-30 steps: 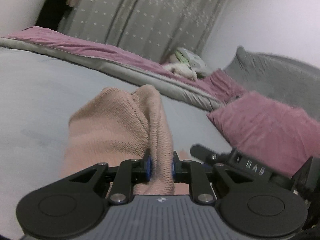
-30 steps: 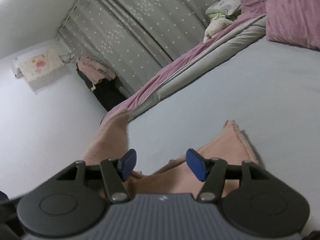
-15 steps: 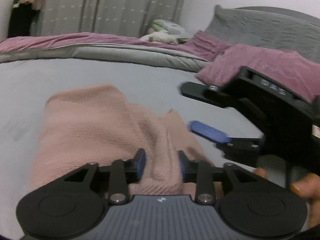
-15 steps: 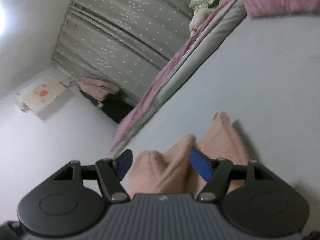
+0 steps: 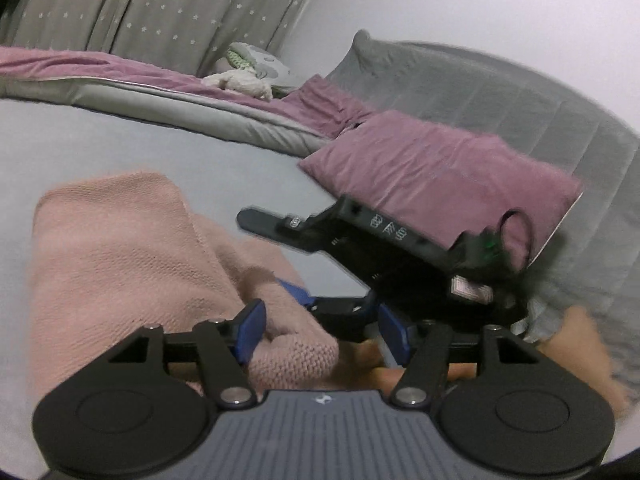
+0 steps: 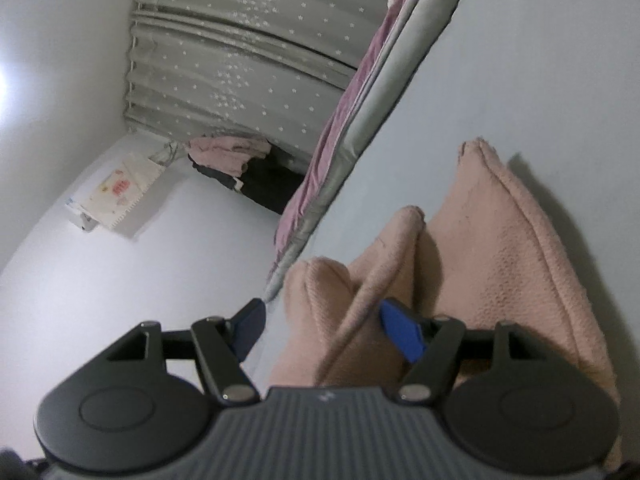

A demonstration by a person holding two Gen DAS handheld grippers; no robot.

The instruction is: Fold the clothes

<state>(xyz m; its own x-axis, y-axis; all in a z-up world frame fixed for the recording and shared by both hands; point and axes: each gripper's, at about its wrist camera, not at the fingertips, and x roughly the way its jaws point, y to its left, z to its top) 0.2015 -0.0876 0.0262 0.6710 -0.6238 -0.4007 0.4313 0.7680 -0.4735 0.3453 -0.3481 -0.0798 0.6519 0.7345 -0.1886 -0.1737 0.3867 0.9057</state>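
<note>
Our left gripper (image 5: 322, 326) has just been opening; the right gripper (image 6: 322, 330) gapes around the pink knitted garment (image 5: 120, 264) at lower centre. We flatten it next.

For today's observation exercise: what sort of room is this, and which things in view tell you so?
Most likely a bedroom. The pink knitted garment lies on a bed's grey sheet, with a mauve pillow against a padded grey headboard, and star-patterned curtains hang behind.
</note>
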